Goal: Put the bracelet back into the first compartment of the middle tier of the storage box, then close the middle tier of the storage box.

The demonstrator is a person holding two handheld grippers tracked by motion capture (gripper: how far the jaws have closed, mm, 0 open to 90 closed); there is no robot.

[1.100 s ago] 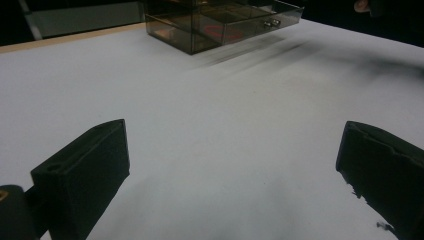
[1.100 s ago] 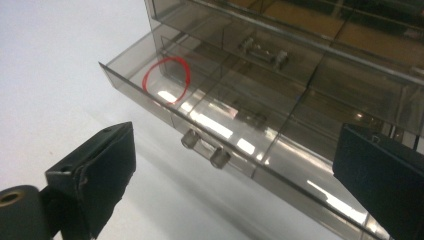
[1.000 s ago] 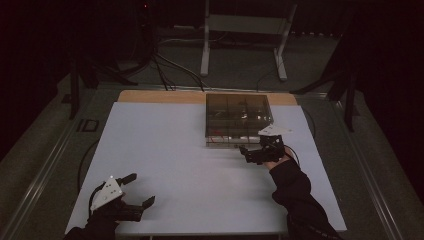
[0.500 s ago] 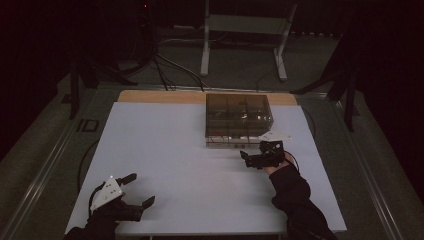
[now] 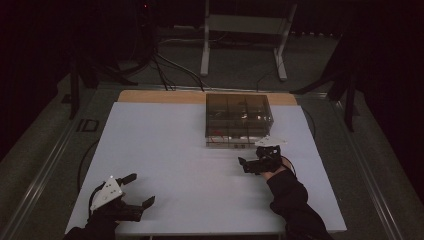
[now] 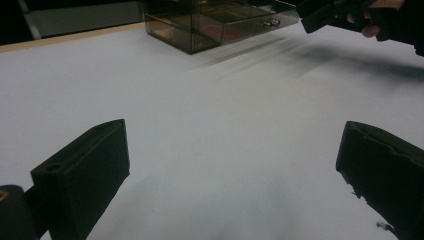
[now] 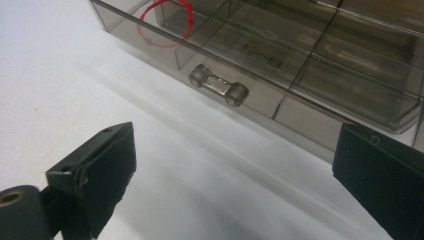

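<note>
Right gripper (image 5: 243, 165) pulled back toward 6 o'clock from the smoky drawer box (image 5: 239, 120), jaws spread, holding nothing. Box sat at the desk's (image 5: 165, 145) 1 o'clock. Left gripper (image 5: 141, 191) stayed at 7 o'clock, jaws spread, empty.

The right gripper (image 5: 248, 165) has drawn back from the smoked drawer box (image 5: 239, 120), toward the person.

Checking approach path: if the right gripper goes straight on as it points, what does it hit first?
Likely the drawer handle on the smoky plastic box; the right gripper is open, bare table between them. Depth is unclear.
</note>
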